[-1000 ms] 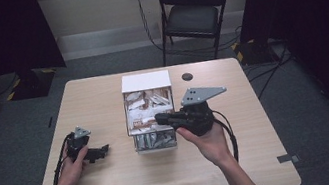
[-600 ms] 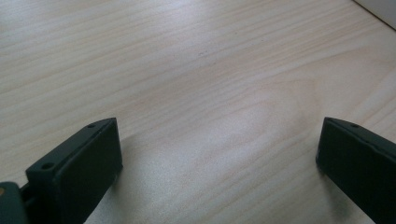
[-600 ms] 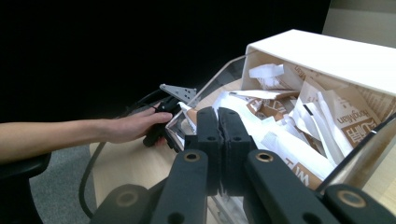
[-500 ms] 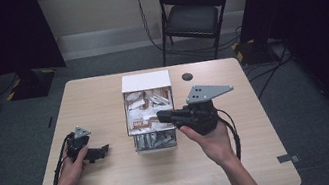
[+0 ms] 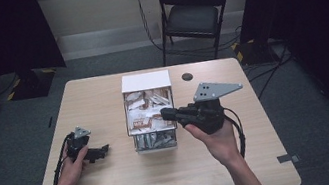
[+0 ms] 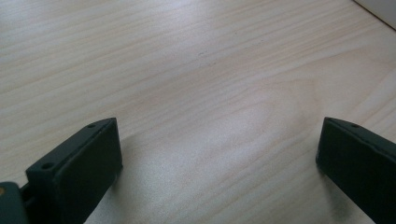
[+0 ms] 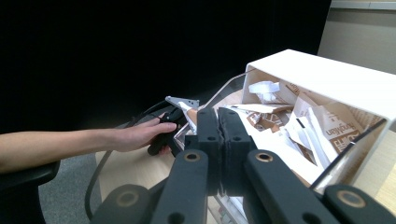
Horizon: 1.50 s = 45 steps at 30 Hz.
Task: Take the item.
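Observation:
A clear box with a white back part stands mid-table, full of white and brown paper packets. My right gripper hovers over the box's right side, pointing left. In the right gripper view its jaws are pressed together with nothing between them, just above the packets. My left gripper rests on the table left of the box, held by a hand. Its jaws stand wide open over bare wood.
The light wooden table has free room in front of the box and on both sides. A small black disc lies behind the box on the right. A black chair stands beyond the far edge.
My right gripper has drifted slightly to the right over the box, jaws still shut. The left gripper has stayed put.

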Motion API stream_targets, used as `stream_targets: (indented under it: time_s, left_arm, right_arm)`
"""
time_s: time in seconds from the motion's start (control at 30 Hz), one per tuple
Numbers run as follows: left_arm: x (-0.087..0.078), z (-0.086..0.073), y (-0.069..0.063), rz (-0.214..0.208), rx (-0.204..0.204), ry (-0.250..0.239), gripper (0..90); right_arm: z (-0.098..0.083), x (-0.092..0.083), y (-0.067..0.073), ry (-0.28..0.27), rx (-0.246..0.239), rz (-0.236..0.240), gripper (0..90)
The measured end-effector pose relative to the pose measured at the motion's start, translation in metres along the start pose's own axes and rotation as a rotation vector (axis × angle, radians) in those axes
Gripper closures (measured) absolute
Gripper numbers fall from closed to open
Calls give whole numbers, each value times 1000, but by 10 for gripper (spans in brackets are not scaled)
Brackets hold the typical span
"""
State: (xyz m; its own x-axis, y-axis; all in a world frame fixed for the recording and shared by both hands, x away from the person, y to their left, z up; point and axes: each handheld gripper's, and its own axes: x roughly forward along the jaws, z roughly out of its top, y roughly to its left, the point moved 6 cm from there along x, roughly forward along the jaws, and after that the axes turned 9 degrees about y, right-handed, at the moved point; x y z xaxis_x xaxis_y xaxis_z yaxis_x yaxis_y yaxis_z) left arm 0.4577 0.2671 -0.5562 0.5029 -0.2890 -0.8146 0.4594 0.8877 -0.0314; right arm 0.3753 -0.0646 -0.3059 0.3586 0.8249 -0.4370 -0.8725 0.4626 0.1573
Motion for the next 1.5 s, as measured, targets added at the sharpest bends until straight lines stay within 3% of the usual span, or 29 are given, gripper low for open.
stream_targets:
  time_s: [0.47,1.1,1.5]
  left_arm:
    - [0,0,0,0,-1,0,0]
    - [0,0,0,0,-1,0,0]
    - [0,0,0,-1,-6,-4,0]
  right_arm:
    - [4,-17,-1,-34,-2,-19,887]
    - [8,-42,-6,-67,-10,-94,888]
    - [-8,-62,-26,-64,31,-167,888]
